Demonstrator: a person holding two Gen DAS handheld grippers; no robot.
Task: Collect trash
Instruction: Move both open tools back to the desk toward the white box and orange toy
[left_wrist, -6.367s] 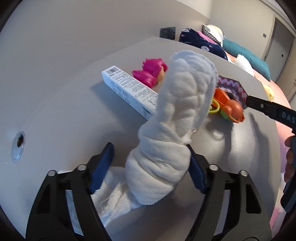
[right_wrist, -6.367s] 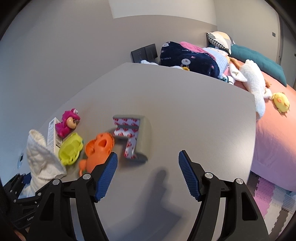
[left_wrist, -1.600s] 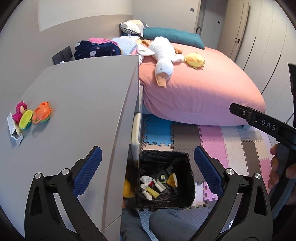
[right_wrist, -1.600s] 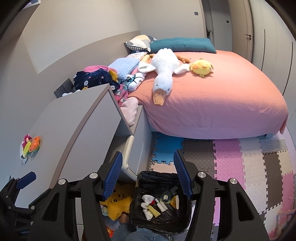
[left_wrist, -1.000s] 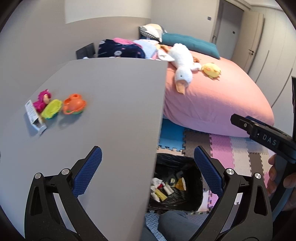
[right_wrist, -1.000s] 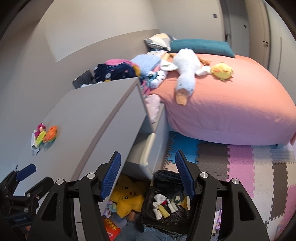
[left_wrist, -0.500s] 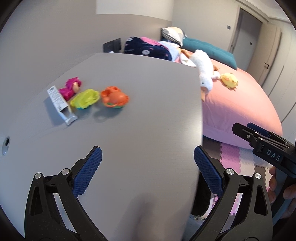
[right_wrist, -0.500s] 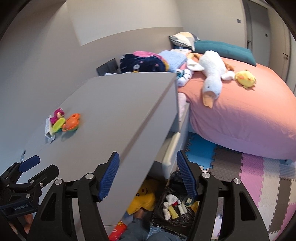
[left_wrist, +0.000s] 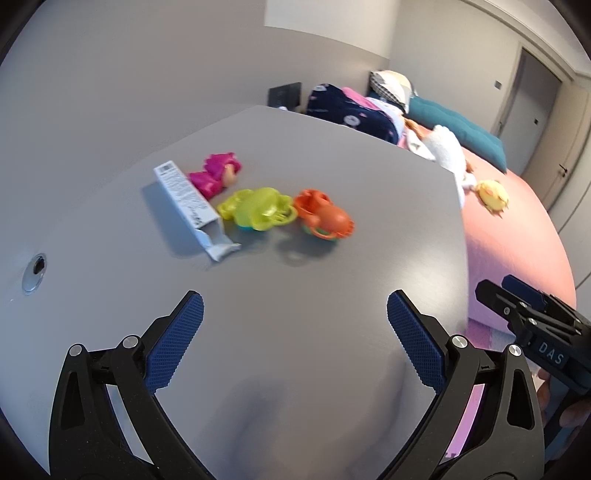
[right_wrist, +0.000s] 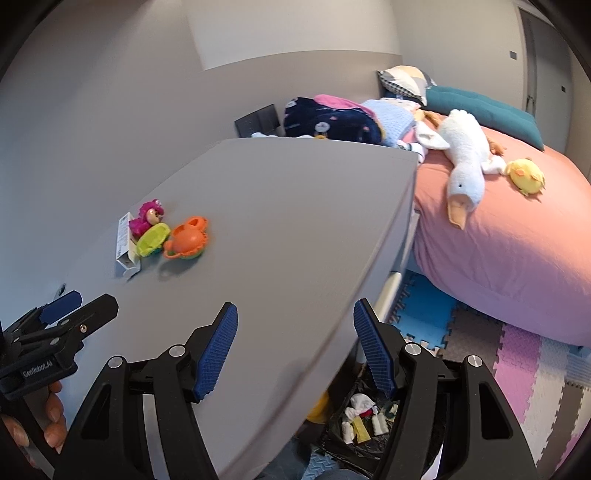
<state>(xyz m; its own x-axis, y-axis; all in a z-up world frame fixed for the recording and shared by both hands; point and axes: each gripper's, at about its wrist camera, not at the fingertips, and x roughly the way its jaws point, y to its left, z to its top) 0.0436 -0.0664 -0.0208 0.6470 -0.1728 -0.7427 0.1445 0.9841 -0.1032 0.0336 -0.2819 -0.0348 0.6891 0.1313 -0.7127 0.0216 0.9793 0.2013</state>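
From the left wrist camera, the left gripper (left_wrist: 295, 314) hangs over the smooth grey tabletop (left_wrist: 295, 147) with its blue-padded tongs spread wide and nothing between them. Further along the table lies the long white cardboard box with printed text (left_wrist: 190, 205), its near end torn open and crumpled. Touching its far side is a small pink-haired doll toy (left_wrist: 216, 175). Just beside the box sits a lime-yellow plastic toy (left_wrist: 258, 208), and next to that an orange round plastic toy (left_wrist: 325, 218). A round metal grommet (left_wrist: 35, 273) is set into the table at the left. The right gripper (left_wrist: 535, 325) shows at the right edge as a black body with a hand behind it, beyond the table's edge, in front of the salmon-pink bed (left_wrist: 517, 240).

From the right wrist camera, the right gripper (right_wrist: 295, 347) hovers at the table's near edge, tongs apart and empty, though narrower than the other pair. Below, on the floor beside the table, a black bag-lined bin (right_wrist: 354, 435) holds white scraps and a yellow piece. The white box (right_wrist: 123, 245) and the three toys sit well off on the left part of the table. A white plush goose (right_wrist: 461, 158) and a yellow plush chick (right_wrist: 524, 177) lie on the bed. Foam puzzle mats in pink, blue and grey (right_wrist: 517, 369) cover the floor.
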